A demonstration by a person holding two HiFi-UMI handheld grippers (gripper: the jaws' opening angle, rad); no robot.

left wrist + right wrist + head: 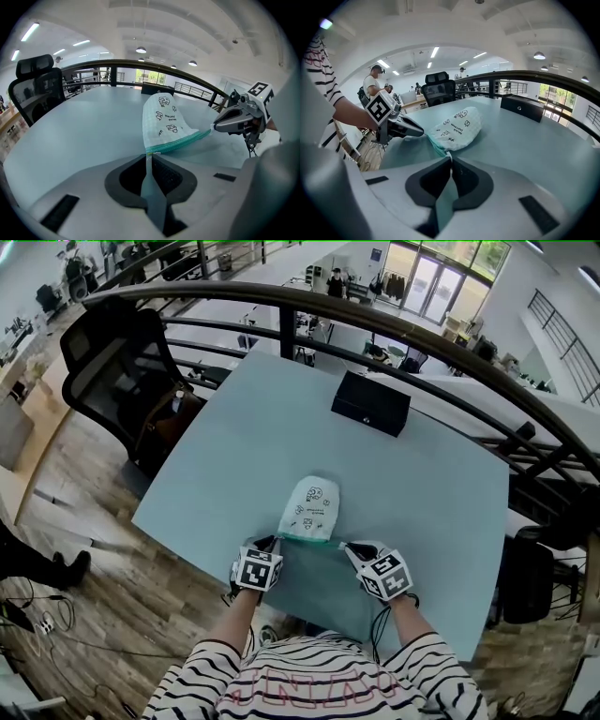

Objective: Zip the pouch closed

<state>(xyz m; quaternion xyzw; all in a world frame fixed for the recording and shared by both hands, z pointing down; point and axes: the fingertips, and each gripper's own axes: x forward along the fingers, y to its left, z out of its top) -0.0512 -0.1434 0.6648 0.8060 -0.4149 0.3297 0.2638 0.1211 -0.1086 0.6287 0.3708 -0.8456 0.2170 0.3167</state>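
Observation:
A white pouch [312, 507] with small black prints and a teal zipper edge lies on the pale blue table [234, 442], its zipper edge toward me. My left gripper [275, 540] is shut, its tips pinching the left end of that edge [150, 152]. My right gripper [345, 546] is shut as well, its tips on the right end of the same edge [446, 152]. In the left gripper view the pouch [164, 119] stretches from my left gripper [149, 157] across to the right gripper [216, 126]. The right gripper view shows the pouch [458, 124] between my right gripper [449, 155] and the left gripper [421, 132].
A black box [371, 402] sits at the table's far edge. A black office chair [111, 367] stands beyond the table's left corner. A dark curved railing [441, 338] runs behind the table. Another person [372, 86] stands far off at the left of the right gripper view.

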